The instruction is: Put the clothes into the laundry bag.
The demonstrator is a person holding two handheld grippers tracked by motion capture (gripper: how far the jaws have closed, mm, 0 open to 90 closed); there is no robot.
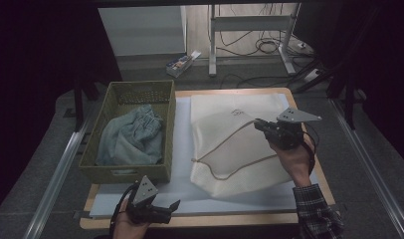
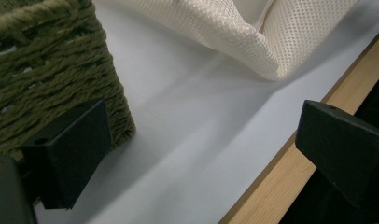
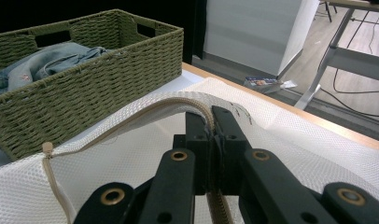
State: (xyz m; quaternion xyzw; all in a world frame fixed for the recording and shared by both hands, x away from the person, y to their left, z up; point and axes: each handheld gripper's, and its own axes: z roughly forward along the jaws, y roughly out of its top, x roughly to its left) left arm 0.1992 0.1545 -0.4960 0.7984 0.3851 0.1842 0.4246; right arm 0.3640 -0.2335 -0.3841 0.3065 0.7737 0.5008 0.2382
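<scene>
Right of the basket (image 1: 125, 130), the right gripper (image 3: 211, 123) pinches the zipper (image 3: 131, 117) of the mesh bag (image 1: 235, 144), lifting its edge. Below the basket, the left gripper (image 1: 172, 205) gapes wide, holding nothing.

Tongs (image 3: 212, 122) pinching mesh bag (image 3: 145, 158) zipper (image 3: 131, 122), green basket (image 3: 103, 88) with jeans (image 3: 43, 63)

A basket (image 1: 125, 172) is set left of a mesh bag (image 1: 230, 164) on the table (image 1: 309, 149). Jeans (image 1: 133, 137) are laid in the basket
</scene>
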